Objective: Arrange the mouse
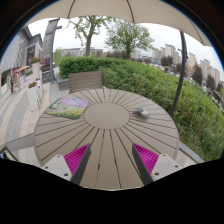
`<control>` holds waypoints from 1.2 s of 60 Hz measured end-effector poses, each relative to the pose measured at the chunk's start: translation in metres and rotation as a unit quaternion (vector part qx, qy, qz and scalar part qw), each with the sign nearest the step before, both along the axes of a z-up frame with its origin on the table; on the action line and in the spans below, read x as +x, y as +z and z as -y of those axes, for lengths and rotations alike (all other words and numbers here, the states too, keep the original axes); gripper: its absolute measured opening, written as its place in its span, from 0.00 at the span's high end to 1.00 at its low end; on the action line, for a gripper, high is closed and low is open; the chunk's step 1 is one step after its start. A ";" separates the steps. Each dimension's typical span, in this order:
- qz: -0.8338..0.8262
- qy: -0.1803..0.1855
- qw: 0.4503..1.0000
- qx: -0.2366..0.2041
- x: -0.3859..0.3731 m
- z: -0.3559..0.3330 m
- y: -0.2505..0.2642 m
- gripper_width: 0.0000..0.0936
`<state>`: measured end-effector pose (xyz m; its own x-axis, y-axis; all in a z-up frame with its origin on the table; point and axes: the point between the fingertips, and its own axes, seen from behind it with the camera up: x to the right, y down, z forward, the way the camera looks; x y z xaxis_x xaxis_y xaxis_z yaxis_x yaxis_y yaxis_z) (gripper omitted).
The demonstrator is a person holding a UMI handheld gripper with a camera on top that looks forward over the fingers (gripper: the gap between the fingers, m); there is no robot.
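Observation:
A small grey mouse lies on the round slatted wooden table, to the right of the centre disc, well beyond my fingers. A green-and-purple mat lies on the table's far left part. My gripper hovers over the near side of the table, fingers spread wide apart with the magenta pads facing inward and only bare slats between them. It holds nothing.
A wooden chair stands at the table's far side. A hedge and a thin pole are to the right. A paved terrace with planters lies to the left; trees and buildings stand beyond.

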<state>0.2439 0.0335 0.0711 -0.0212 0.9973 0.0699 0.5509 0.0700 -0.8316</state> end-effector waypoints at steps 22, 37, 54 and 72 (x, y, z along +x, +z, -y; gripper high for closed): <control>-0.026 -0.058 0.998 0.012 -0.050 -0.108 -0.032 0.09; -0.041 -0.065 0.997 0.005 -0.117 -0.161 -0.048 0.09; -0.041 -0.056 0.998 -0.008 -0.209 -0.178 -0.059 0.09; -0.011 -0.069 0.997 -0.023 -0.292 -0.202 -0.074 0.09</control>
<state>-0.0482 0.2353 -0.0026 0.1172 0.9928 0.0233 0.5349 -0.0433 -0.8438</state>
